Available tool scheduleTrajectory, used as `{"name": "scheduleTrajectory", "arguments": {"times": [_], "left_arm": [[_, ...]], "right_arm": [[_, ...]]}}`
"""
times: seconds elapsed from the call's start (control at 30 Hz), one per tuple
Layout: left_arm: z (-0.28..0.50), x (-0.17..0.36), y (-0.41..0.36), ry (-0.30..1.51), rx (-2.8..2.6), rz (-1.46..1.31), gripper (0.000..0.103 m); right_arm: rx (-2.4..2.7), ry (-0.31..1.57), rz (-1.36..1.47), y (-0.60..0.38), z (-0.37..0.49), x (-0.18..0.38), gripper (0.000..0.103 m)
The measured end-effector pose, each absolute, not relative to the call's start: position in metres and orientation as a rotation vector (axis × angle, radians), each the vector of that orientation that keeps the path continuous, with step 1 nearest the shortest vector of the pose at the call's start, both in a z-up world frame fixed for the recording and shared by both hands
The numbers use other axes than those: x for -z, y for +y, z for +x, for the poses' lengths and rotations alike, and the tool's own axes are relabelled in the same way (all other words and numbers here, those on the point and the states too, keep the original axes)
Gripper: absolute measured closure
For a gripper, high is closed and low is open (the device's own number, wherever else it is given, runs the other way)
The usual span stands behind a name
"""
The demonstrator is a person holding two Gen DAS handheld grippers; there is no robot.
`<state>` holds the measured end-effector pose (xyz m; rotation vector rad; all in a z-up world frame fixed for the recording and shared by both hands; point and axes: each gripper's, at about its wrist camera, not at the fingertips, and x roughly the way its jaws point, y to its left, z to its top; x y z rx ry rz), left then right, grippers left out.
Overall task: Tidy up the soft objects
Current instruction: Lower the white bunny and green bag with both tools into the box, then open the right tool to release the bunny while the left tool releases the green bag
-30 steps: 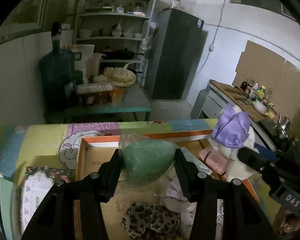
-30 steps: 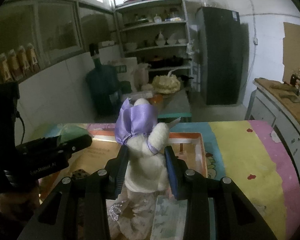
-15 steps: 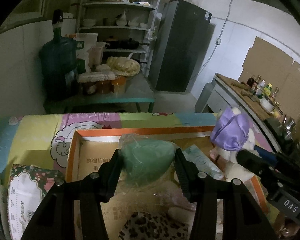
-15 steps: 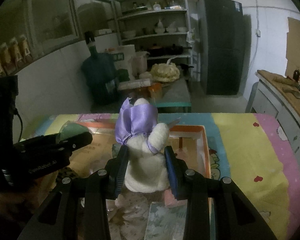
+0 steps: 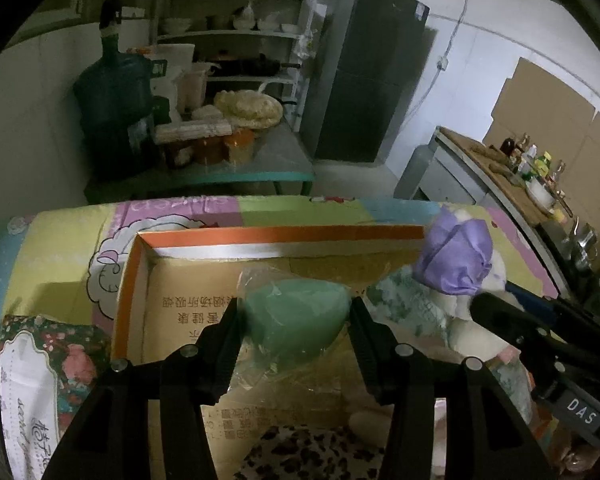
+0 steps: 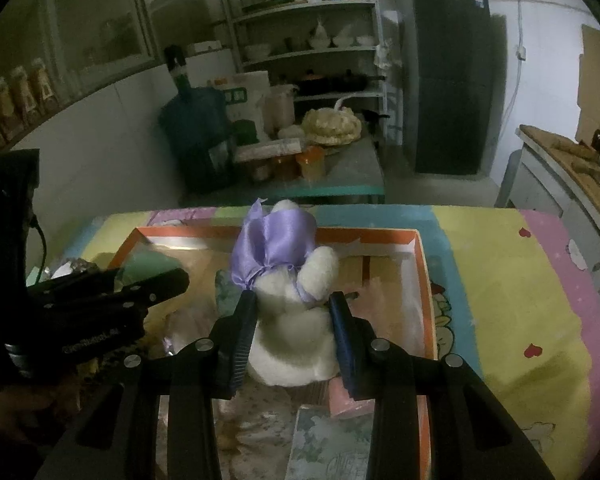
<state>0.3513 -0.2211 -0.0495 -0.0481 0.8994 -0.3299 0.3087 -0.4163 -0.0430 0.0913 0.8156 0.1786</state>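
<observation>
1. Left gripper [image 5: 294, 320]: pinching a green sponge [image 5: 296, 322] in clear wrap, above the orange-rimmed box [image 5: 260, 236].
2. Right gripper [image 6: 294, 330]: clamping a white plush toy [image 6: 296, 328] in purple satin, over the same box [image 6: 422, 280].
3. Beneath: patterned tablecloth [image 6: 512, 280].

The sponge [image 5: 296, 322] looks matt green foam under crinkly clear plastic wrap. The plush toy [image 6: 296, 332] is fuzzy white pile with a glossy purple satin bow [image 6: 274, 242]. The box [image 5: 188, 304] is dull brown cardboard; the cloth [image 6: 512, 280] is printed cotton.
</observation>
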Motion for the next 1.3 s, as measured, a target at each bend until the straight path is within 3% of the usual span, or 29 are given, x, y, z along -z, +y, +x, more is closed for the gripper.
{"name": "scheduleTrajectory", "arguments": {"times": [0.43, 0.6, 0.87, 1.3], "left_arm": [[0.359, 0.065, -0.218, 1.001, 0.335, -0.102, 0.048], [0.36, 0.063, -0.214, 0.997, 0.338, -0.126, 0.036], [0.355, 0.056, -0.212, 0.955, 0.322, -0.121, 0.02], [0.341, 0.038, -0.206, 0.893, 0.338, -0.149, 0.019]], "right_arm": [[-0.181, 0.824, 0.11, -0.416, 0.31, 0.049, 0.061], [-0.195, 0.831, 0.132, -0.419, 0.31, 0.052, 0.049], [-0.195, 0.819, 0.138, -0.419, 0.306, 0.049, 0.043], [-0.183, 0.792, 0.144, -0.42, 0.289, 0.036, 0.043]]}}
